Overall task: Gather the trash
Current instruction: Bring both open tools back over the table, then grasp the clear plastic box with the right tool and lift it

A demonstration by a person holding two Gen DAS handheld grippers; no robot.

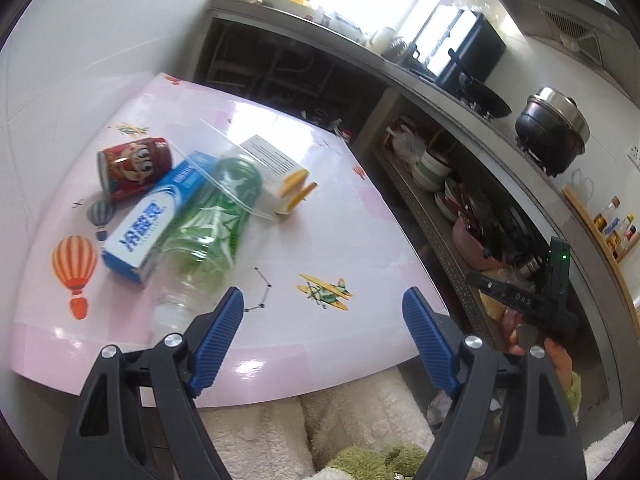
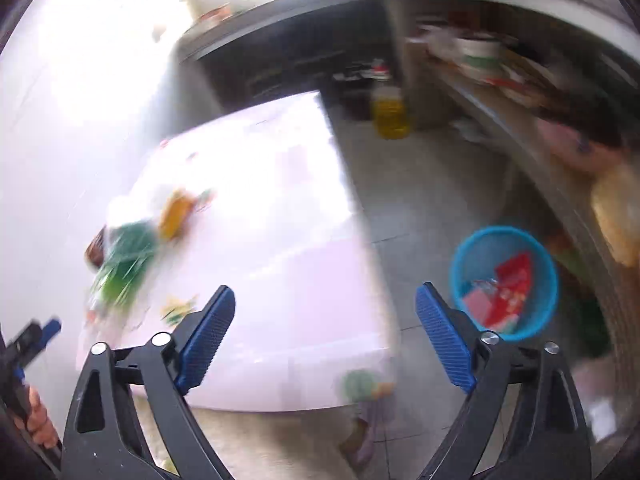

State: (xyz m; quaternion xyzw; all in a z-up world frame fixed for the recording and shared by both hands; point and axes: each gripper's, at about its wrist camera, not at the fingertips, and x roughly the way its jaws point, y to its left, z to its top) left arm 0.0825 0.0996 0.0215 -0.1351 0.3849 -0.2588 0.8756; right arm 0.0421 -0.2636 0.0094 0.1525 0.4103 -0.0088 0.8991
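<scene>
Trash lies heaped on the desk (image 1: 360, 240), with the plastic bottle (image 1: 208, 220) nearest the wide-open, empty left tool (image 1: 323, 312); a careless grab could roll it off, while the equally wide right tool (image 2: 325, 316) hovers near the blue bin (image 2: 460, 264).

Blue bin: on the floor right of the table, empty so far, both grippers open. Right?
Not quite. The blue bin is not empty: the right wrist view shows red and pink packaging inside it. The rest holds: it stands on the floor right of the table, and the left gripper and right gripper are open.
</scene>
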